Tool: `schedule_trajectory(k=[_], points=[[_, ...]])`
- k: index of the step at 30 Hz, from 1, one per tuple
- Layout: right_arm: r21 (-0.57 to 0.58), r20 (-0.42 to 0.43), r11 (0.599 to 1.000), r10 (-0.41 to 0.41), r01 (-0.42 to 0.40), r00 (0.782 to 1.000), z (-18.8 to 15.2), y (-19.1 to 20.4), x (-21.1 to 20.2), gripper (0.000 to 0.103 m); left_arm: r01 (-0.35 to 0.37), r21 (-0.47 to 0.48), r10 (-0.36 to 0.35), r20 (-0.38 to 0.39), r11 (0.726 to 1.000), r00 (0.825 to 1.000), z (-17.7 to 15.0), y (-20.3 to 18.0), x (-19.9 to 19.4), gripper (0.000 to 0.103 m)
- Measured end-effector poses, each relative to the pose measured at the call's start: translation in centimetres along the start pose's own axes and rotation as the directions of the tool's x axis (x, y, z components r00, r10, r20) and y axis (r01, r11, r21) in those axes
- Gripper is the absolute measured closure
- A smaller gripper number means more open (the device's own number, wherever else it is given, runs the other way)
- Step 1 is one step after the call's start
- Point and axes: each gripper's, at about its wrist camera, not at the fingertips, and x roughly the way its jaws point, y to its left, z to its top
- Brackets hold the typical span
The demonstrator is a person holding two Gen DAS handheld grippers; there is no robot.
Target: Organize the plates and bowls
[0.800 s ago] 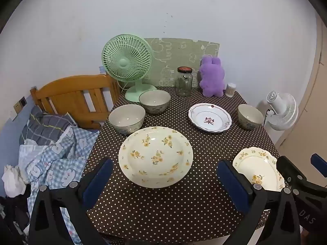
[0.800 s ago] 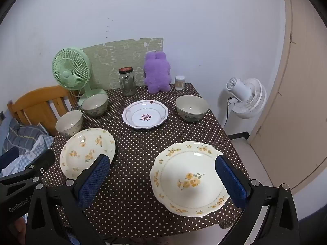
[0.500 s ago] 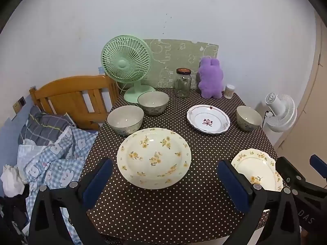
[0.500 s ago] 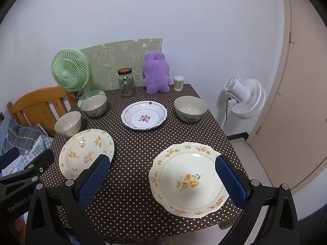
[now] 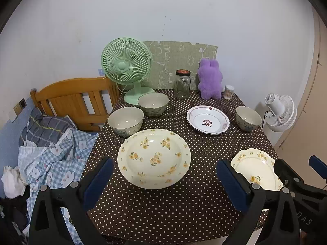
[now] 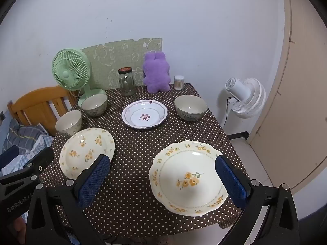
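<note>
left edge, off the table: bedding point(image 5: 51, 155) and a wooden headboard point(image 5: 71, 98); not part of the task.

left gripper point(image 5: 163, 183): jaws spread wide, nothing between the pads, hung above the near left of the table point(image 5: 163, 214), aimed over plate 1.

bowl 1 point(image 5: 125, 121): far left edge, upright, empty. bowl 2 point(image 5: 153, 104): just beyond it, beside the base of the green fan point(image 5: 126, 61). both looked glazed ceramic, stiff, fairly heavy, breakable; best taken across the rim wall, one pad inside and one outside.

plate 1 point(image 5: 154, 158): near left, cream with yellow flowers, deep, flat on the cloth. probably slick and fragile; only the raised rim offered a hold, so a pad would have to slip under the edge.

jar point(image 5: 182, 84) and purple toy point(image 5: 210, 78): far centre, against the wall.

plate 2 point(image 5: 207, 119): far centre-right, white with a red motif, smaller, well apart from the others.

right gripper point(image 6: 163, 181): jaws likewise wide apart and empty, over the near right.

plate 3 point(image 6: 189, 176): near right, scalloped rim, close to the table's near edge; a clumsy nudge could likely send it off. take hold at the rim.

bowl 3 point(image 6: 191, 107): far right, alone, same ware as the other bowls.

white fan point(image 6: 245, 98): on the floor, right of the table.
</note>
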Motion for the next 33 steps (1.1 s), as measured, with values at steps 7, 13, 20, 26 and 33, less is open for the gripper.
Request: schedule_trajectory(k=[7, 13, 20, 26, 33], points=[[-0.008, -0.022, 1.000, 0.006, -0.006, 1.000, -0.25, 0.02, 0.02, 0.000, -0.002, 0.016, 0.002, -0.013, 1.000, 1.000, -0.22, -0.12, 0.10, 0.003], [-0.009, -0.029, 1.000, 0.010, -0.010, 1.000, -0.23, 0.12, 0.18, 0.000, 0.001, 0.014, -0.001, -0.015, 1.000, 1.000, -0.24, 0.02, 0.15, 0.004], [-0.018, -0.019, 1.000, 0.014, -0.014, 1.000, -0.21, 0.24, 0.16, 0.000, 0.001, 0.008, -0.001, -0.013, 1.000, 1.000, -0.21, 0.17, 0.29, 0.004], [-0.014, -0.015, 1.000, 0.015, -0.015, 1.000, -0.13, 0.17, 0.26, 0.000, 0.004, 0.007, -0.004, -0.004, 1.000, 1.000, -0.11, 0.12, 0.29, 0.004], [-0.010, -0.015, 1.000, 0.018, -0.019, 1.000, -0.05, 0.08, 0.42, 0.000, 0.002, 0.010, -0.002, 0.005, 1.000, 1.000, 0.21, 0.10, 0.32, 0.004]])
